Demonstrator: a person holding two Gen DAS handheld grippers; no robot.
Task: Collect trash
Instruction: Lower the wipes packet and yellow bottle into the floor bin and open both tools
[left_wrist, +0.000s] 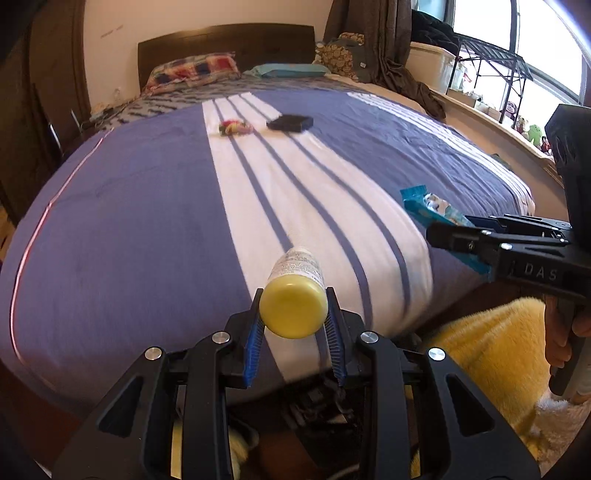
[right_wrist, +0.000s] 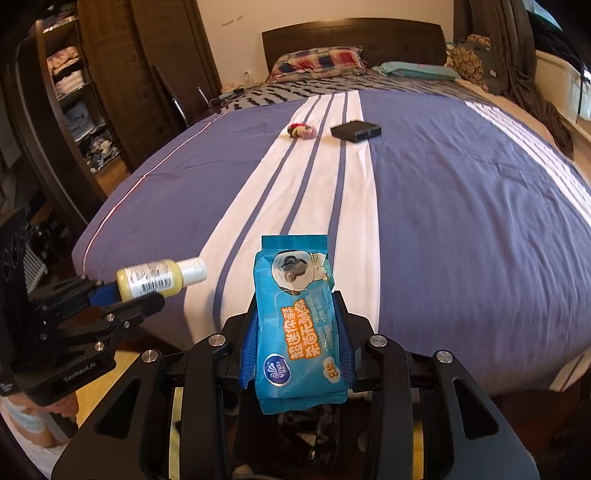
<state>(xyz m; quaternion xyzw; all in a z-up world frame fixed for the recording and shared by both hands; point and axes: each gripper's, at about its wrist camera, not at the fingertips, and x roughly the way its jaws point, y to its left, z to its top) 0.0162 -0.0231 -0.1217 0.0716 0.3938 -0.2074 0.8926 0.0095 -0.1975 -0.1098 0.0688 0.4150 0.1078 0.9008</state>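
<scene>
My left gripper (left_wrist: 293, 301) is shut on a small yellow bottle (left_wrist: 293, 302) with a white cap, held above the foot of the bed; the bottle also shows in the right wrist view (right_wrist: 159, 278). My right gripper (right_wrist: 295, 314) is shut on a blue wet-wipes packet (right_wrist: 297, 332), held upright over the bed's near edge; the packet (left_wrist: 432, 208) shows in the left wrist view too, to the right of the bottle. A small colourful bundle (left_wrist: 234, 127) (right_wrist: 301, 130) lies far up the bed on the white stripe.
A black flat box (left_wrist: 290, 122) (right_wrist: 355, 131) lies beside the bundle. The bed (right_wrist: 461, 221) has a purple and white striped cover, with pillows (right_wrist: 317, 62) at the headboard. A yellow fluffy rug (left_wrist: 491, 354) lies below. A wardrobe (right_wrist: 92, 92) stands left; a drying rack (left_wrist: 491, 70) stands by the window.
</scene>
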